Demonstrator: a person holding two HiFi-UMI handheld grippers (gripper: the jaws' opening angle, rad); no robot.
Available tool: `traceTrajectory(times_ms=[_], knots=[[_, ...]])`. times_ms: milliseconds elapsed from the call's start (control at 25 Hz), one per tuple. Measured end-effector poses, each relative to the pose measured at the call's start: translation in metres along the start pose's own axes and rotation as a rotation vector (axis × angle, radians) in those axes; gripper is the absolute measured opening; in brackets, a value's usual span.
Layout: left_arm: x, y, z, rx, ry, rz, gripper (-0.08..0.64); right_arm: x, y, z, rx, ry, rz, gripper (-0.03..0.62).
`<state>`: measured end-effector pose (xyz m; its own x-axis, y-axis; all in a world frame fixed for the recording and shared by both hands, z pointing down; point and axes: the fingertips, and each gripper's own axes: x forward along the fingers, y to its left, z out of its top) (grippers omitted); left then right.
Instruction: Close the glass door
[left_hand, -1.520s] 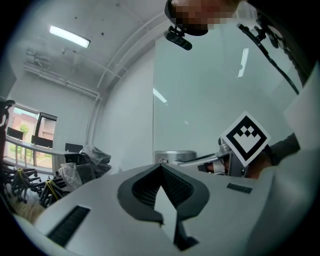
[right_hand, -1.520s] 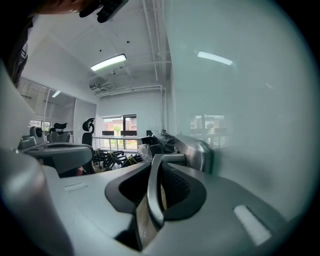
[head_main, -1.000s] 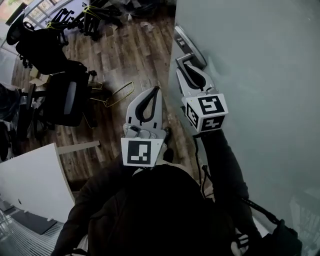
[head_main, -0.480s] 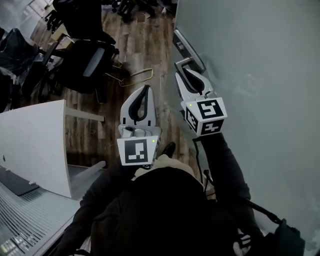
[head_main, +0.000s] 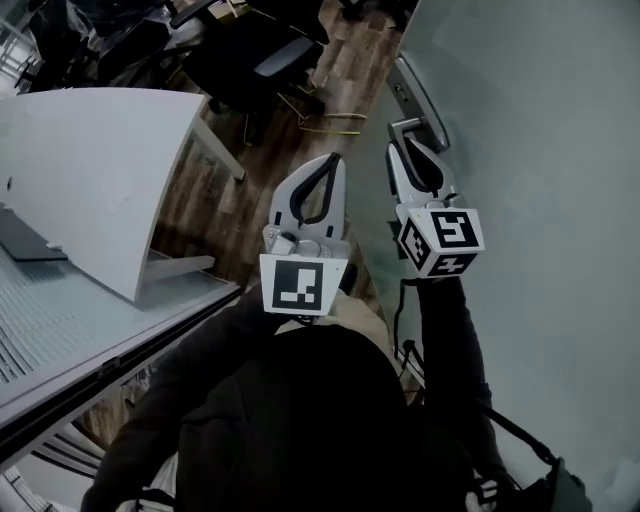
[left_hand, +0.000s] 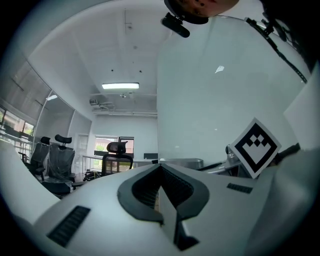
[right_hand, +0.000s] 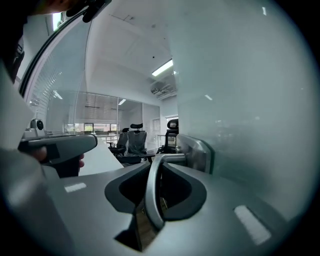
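Right gripper view shows the right gripper (right_hand: 159, 167) clamped on the handle (right_hand: 148, 205), which runs lengthwise between the jaws, with the door (right_hand: 250, 125) close on the right. The left gripper (head_main: 330, 165), shut and empty, hangs just left, farther from the door.

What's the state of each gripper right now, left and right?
Left gripper: shut, nothing between its jaws.
Right gripper: shut on the door handle of the glass door.
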<state>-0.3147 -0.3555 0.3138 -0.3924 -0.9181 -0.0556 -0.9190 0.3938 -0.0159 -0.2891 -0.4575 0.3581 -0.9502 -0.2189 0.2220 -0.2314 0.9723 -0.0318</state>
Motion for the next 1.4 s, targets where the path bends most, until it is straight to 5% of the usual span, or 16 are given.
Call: traceTrajectory(times_ms=[800, 1400], knots=[[-0.242, 0.065, 0.009, 0.073, 0.039, 0.290, -0.003, -0.045, 0.259, -0.024, -0.075, 0.011, 0.332, 0.067], [-0.374, 0.099, 0.005, 0.124, 0.042, 0.213, -0.003, -0.117, 0.421, -0.059, -0.134, 0.027, 0.521, 0.067]])
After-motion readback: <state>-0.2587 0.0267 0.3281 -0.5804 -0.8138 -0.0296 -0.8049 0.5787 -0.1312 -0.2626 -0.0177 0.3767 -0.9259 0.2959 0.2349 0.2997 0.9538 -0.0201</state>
